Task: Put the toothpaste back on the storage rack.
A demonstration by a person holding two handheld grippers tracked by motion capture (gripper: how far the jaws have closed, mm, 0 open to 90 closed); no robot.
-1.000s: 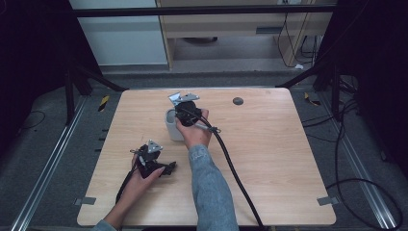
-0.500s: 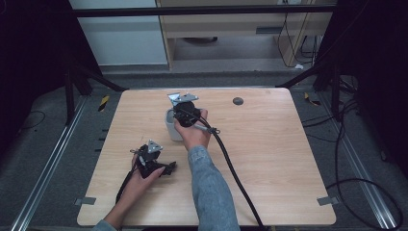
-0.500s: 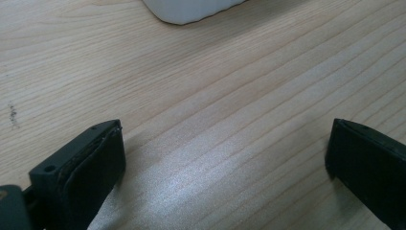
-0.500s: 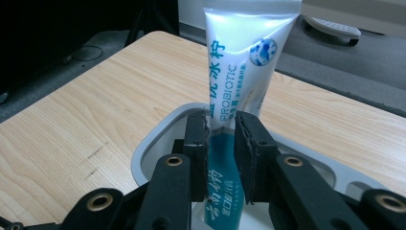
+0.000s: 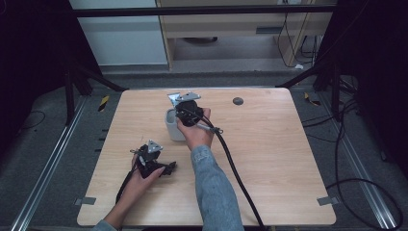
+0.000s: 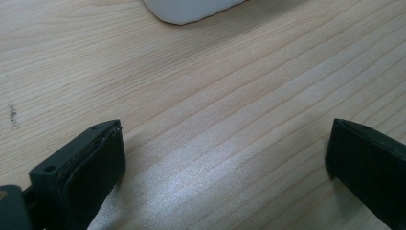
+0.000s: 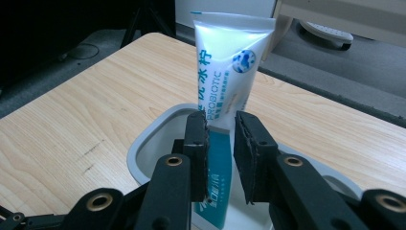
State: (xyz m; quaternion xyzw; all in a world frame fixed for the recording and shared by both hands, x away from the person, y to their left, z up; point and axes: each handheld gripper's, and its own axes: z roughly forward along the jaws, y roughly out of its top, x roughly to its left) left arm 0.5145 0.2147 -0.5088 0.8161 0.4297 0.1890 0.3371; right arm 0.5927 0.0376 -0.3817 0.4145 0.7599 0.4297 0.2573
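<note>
A white and teal toothpaste tube (image 7: 225, 72) stands upright with its lower end inside a pale grey cup (image 7: 143, 143). My right gripper (image 7: 221, 132) is shut on the tube's lower part, one pad on each flat side. From above, the right gripper (image 5: 185, 105) hangs over the cup (image 5: 171, 127) at the table's back middle, with the tube's top (image 5: 174, 98) sticking out behind it. My left gripper (image 5: 153, 159) rests low on the wood at the front left, held by a hand. Its jaws stand wide open over bare wood, and the cup's base (image 6: 191, 12) lies ahead of it.
A small dark round disc (image 5: 237, 101) lies on the table (image 5: 279, 159) behind and right of the cup. The right gripper's thick black cable (image 5: 233, 166) runs across the wood to the front edge. A dark metal frame surrounds the table.
</note>
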